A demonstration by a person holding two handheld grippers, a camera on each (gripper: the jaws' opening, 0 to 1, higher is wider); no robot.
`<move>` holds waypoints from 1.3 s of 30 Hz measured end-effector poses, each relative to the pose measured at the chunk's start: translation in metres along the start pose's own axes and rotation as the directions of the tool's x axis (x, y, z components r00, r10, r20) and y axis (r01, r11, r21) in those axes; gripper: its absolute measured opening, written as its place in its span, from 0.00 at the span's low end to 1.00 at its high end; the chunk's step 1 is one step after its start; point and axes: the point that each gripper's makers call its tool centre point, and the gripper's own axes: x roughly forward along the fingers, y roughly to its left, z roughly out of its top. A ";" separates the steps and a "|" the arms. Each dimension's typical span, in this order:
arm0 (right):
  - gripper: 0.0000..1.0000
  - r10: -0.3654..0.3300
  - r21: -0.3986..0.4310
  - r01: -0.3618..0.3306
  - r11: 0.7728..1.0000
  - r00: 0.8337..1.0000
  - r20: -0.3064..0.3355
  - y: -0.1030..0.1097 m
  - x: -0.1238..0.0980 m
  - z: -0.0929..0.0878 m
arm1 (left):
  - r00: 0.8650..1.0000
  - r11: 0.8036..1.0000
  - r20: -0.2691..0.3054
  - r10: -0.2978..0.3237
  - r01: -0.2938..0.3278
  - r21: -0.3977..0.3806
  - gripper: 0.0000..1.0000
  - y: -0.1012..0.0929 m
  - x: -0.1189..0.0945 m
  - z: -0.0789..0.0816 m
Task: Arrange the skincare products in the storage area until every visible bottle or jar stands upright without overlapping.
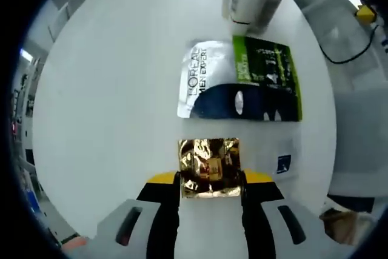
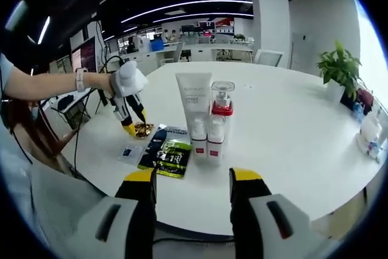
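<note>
The left gripper (image 1: 210,193) pinches a gold foil sachet (image 1: 209,167) just short of the L'Oreal sachet (image 1: 239,80), apparently mid-placement; next it needs a flat release there without overlap. The right gripper (image 2: 193,191) hangs wide and empty, near the upright tube (image 2: 195,112) and bottles (image 2: 220,119) beyond that sachet.

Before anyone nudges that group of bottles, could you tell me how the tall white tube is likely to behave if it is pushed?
The white tube stands on its narrow cap, tall and slim, so it probably tips easily. It stands close beside the red-collared pump bottle, so a fall might knock that over too. It looks like soft plastic, so it likely gives under a squeeze.
</note>
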 end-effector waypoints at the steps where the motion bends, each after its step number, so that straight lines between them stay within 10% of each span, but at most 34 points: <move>1: 0.48 0.000 -0.001 0.000 1.000 1.000 0.000 0.000 0.000 0.000 | 1.000 1.000 0.000 -0.001 0.001 0.001 0.36 0.000 0.001 0.001; 39: 0.47 -0.014 0.016 0.014 1.000 1.000 0.000 -0.003 -0.004 -0.007 | 1.000 0.999 0.009 0.029 -0.030 0.030 0.43 -0.002 0.013 0.011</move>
